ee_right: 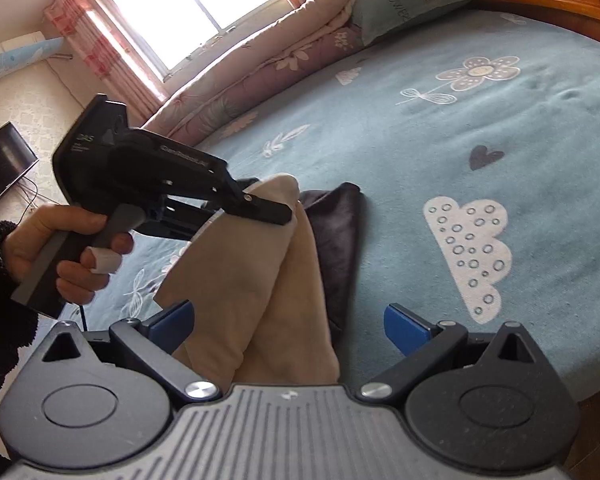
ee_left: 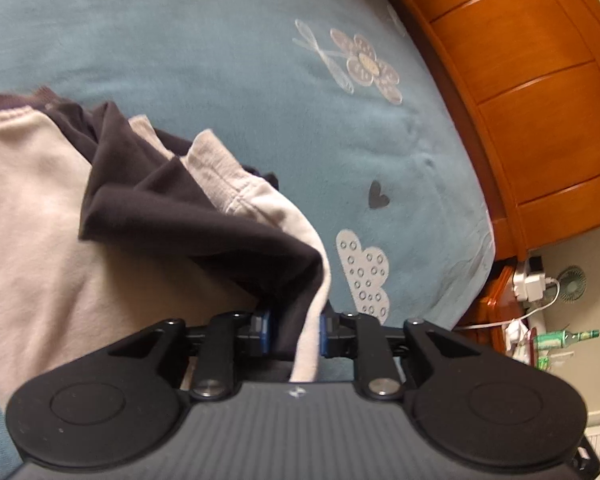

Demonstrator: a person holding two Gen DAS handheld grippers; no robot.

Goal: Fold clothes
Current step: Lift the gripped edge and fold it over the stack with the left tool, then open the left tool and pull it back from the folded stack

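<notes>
While pinched in the left gripper (ee_left: 296, 334), beige-and-dark-grey soft cotton garment (ee_left: 100, 208) hangs lifted off the teal flower-patterned bedspread (ee_left: 260, 80), likely raised to carry a fold over. Right gripper (ee_right: 288, 326) spread wide around the hanging cloth, gripping nothing, seemingly poised to catch an edge.

the garment (ee_right: 260, 288) lay on the bedspread (ee_right: 439, 152), between the right gripper's (ee_right: 290, 322) spread fingers. the left gripper (ee_left: 294, 332) pinched its edge. the pillow (ee_right: 411, 0) sat behind, against the headboard (ee_left: 519, 80).
</notes>
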